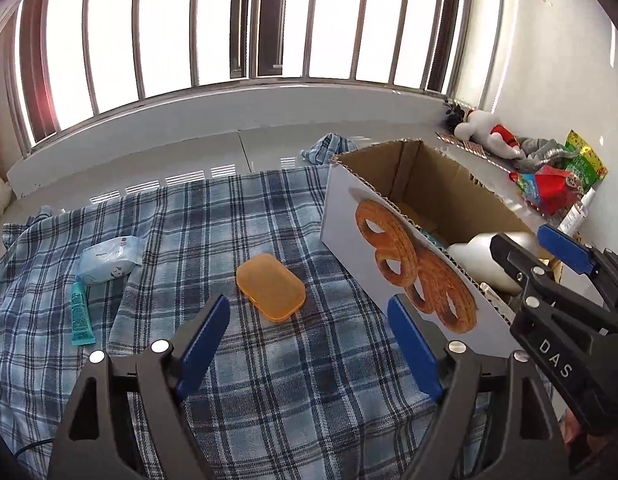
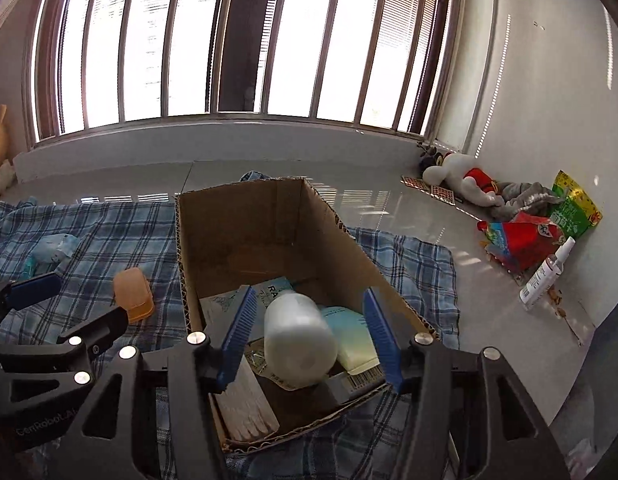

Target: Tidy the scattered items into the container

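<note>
We are holding our left gripper (image 1: pixel 309 340) wide open and empty near the orange soap case (image 1: pixel 270 287), left of the cardboard box (image 2: pixel 229 220), hovering our right gripper (image 2: pixel 311 340) open, gripping nothing, over the white bottle (image 2: pixel 299 338) inside it

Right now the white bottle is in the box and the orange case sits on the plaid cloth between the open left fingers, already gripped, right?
Not gripped. In the left wrist view the orange case lies free on the plaid cloth, ahead of the open left gripper. The white bottle is in the box.

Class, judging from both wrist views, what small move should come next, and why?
Probably ease the open left claw forward and down onto the orange case: it lies loose on the plaid cloth outside the box, while the bottle is already inside.
</note>
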The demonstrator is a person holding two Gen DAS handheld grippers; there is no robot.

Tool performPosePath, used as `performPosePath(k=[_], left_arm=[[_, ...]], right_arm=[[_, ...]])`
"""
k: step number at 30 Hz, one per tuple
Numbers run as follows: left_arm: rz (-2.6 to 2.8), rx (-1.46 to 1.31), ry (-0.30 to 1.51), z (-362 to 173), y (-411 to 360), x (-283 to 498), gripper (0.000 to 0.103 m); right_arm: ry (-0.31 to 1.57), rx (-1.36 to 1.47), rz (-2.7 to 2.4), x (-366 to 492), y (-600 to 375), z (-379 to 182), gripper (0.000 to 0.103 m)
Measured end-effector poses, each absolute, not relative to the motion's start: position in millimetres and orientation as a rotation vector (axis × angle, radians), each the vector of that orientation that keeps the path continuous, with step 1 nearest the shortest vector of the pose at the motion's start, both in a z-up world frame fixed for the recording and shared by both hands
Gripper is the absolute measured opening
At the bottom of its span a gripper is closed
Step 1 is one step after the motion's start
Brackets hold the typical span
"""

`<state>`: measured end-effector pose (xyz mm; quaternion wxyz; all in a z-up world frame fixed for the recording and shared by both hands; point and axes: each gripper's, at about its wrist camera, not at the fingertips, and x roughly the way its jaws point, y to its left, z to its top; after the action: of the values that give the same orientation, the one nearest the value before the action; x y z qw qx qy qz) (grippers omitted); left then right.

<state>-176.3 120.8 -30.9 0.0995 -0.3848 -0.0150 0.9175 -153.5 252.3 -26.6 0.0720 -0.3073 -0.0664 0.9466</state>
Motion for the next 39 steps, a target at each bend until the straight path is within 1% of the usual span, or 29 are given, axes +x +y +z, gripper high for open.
performPosePath(k=[2,5,9,16,20,23,29,32,36,39], left_arm=[[2.724,-1.150,-0.067,-30,108,-176,0.083],[2.773,-1.158,-0.025,-29,88,-173,0.083],[2.847,-1.192,0.023,-34,48,-168,0.083],[2.916,-1.275,-0.008,-48,-16,-169,0.083],[2.942,-1.309,0.024,-59,-36,-175,0.083],[2.936,-1.349,0.010,-69,-47,-184,0.083],[2.986,-1.394,-0.002,-88,-60,-203,0.083],[2.975,-1.437,-0.049,-96,-68,-208,0.083],[2.982,-1.462,-0.117,-101,-79,-209,0.083],[2.979,-1.481,-0.186,-105,-85,-211,0.083]], right_arm=[[-0.232,-0.907,2.843,-151,246,-25,0.057],[-0.259,-0.874,2.870,-146,234,-21,0.062],[-0.250,-0.893,3.002,-136,211,-14,0.062],[-0.258,-1.109,3.256,-135,160,-22,0.062],[-0.380,-1.186,3.226,-155,132,-42,0.062],[-0.430,-1.270,3.225,-173,118,-57,0.062],[-0.532,-1.286,3.130,-201,104,-77,0.062],[-0.508,-1.398,3.077,-217,103,-90,0.062],[-0.470,-1.373,3.030,-225,107,-98,0.062],[-0.424,-1.431,3.013,-230,113,-102,0.062]])
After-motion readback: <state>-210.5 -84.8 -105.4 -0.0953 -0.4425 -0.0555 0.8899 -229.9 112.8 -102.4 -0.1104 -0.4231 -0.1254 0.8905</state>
